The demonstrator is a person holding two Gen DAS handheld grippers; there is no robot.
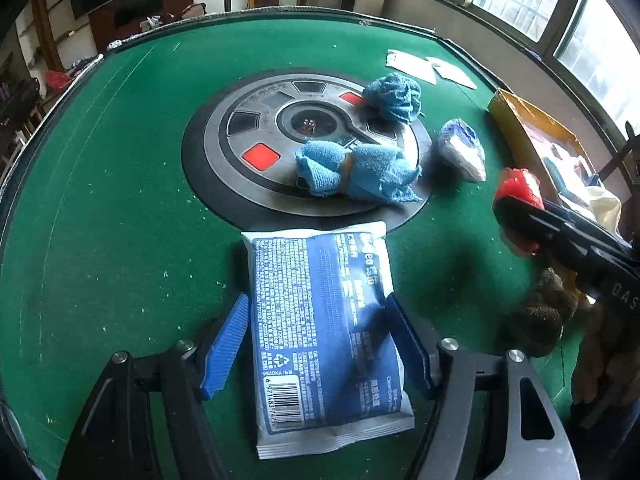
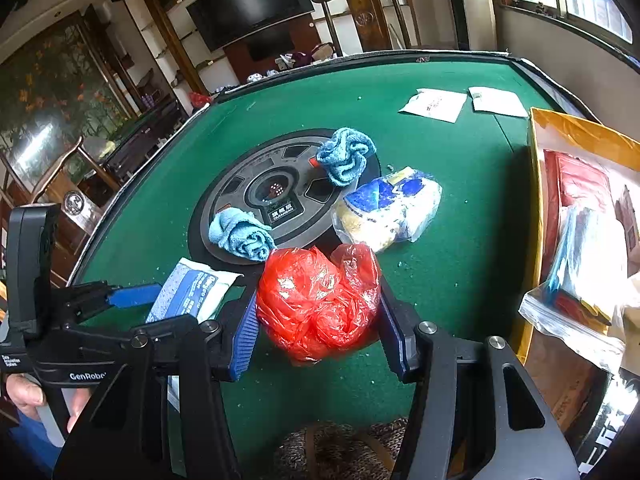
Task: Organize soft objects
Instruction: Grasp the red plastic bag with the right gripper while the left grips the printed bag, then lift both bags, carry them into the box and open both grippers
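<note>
Left claw (image 1: 316, 344) open, straddling blue wet-wipe pack (image 1: 326, 332) flat on green tabletop (image 1: 120, 220), pads off pack sides. Right claw (image 2: 318, 320) gripping crumpled red plastic bag (image 2: 318, 304), just above tabletop. Two blue cloths (image 1: 360, 172) on round centre panel (image 1: 248, 160), bagged sponge pack (image 2: 390, 208) right of it.

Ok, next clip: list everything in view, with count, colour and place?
Table: one, green felt, underneath everything.
Round console: one, grey-black, red buttons, table centre.
Cloths: two, blue; tied one and crumpled one, both on console.
Wipes pack: one, blue-white, flat between left claw's fingers.
Plastic bag: one, red, in right claw.
Clear bag: one, blue-yellow contents, beside console.
Papers: two, white, far side.
Box: one, yellow, right edge, packets inside.
Left claw: open.
Right claw: shut on bag.
</note>
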